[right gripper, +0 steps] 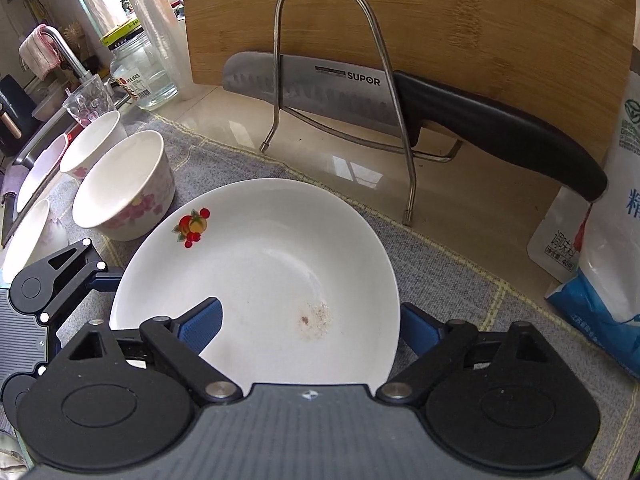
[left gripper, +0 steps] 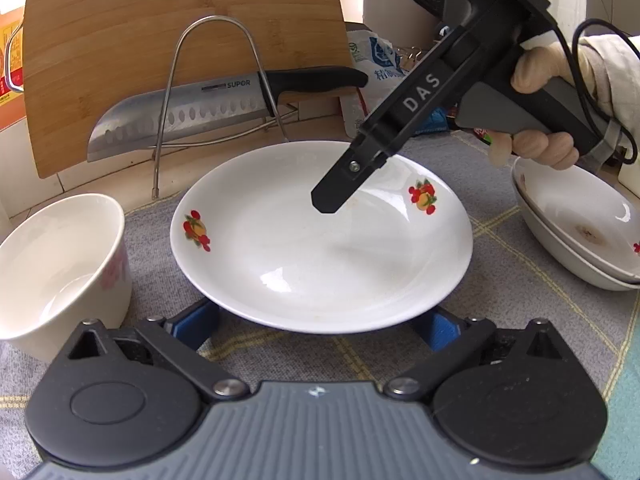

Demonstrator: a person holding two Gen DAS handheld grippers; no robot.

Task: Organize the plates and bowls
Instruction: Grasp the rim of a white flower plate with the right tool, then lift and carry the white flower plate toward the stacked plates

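Note:
A white plate (left gripper: 320,240) with fruit decals lies on the grey cloth, with a faint stain in its well (right gripper: 316,314). My left gripper (left gripper: 318,326) is open at its near rim, and the rim hides both blue fingertips. One of its fingers (right gripper: 107,279) shows at the plate's left edge in the right wrist view. My right gripper (right gripper: 310,326) stands open astride the plate's right rim: one blue pad is over the well and the other is outside the rim. From the left wrist view, its tip (left gripper: 332,198) hangs over the plate, with a hand on its handle.
Floral bowls (right gripper: 124,188) stand left of the plate, one close to my left gripper (left gripper: 60,264). Two stacked plates (left gripper: 576,232) sit at the right. Behind are a wire rack (right gripper: 332,60) holding a knife (right gripper: 400,100), a bamboo board (right gripper: 480,20) and white bags (right gripper: 608,208). A sink lies far left.

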